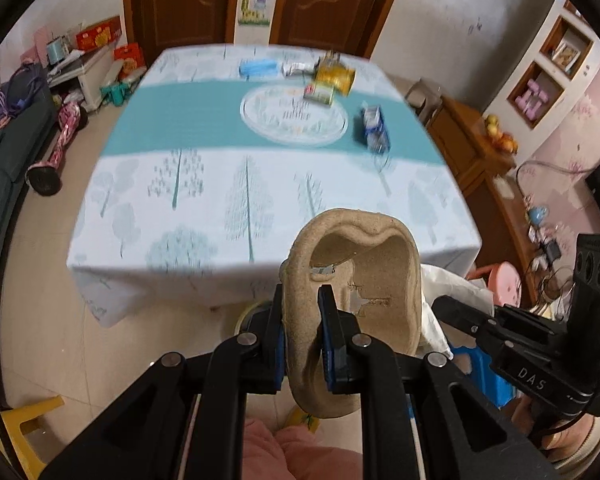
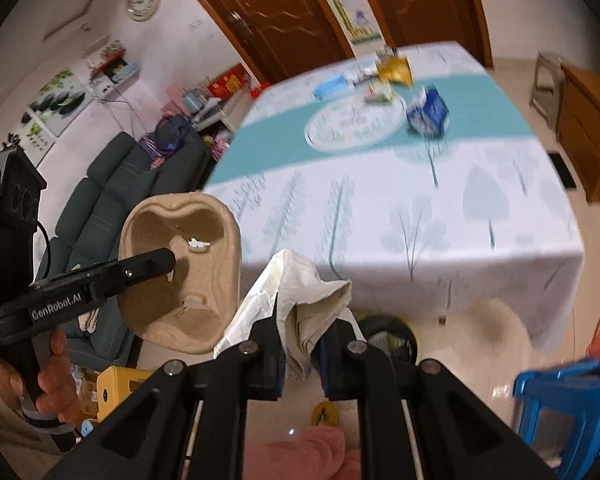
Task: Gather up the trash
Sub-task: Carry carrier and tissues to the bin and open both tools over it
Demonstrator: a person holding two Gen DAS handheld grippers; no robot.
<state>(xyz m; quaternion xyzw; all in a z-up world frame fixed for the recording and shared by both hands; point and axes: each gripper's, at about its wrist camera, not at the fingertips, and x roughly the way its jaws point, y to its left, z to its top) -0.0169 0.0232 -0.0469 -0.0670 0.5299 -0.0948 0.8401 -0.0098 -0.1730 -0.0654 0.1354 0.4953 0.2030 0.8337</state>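
My left gripper (image 1: 303,322) is shut on a brown paper-pulp cup carrier (image 1: 360,280), held in the air in front of the table's near edge; it also shows in the right wrist view (image 2: 180,264). My right gripper (image 2: 302,346) is shut on a crumpled white paper bag (image 2: 300,292), whose edge shows in the left wrist view (image 1: 440,300). On the table lie a blue carton (image 1: 374,126), a yellow snack bag (image 1: 336,76), a small green packet (image 1: 320,94), a blue face mask (image 1: 258,67) and a white wrapper (image 1: 298,68).
The table (image 1: 220,200) has a tree-print cloth with a teal band. A dark round bin (image 2: 388,334) stands on the floor below its near edge. A blue stool (image 2: 568,396), yellow stool (image 1: 24,424), sofa (image 2: 112,184) and wooden cabinet (image 1: 472,152) surround it.
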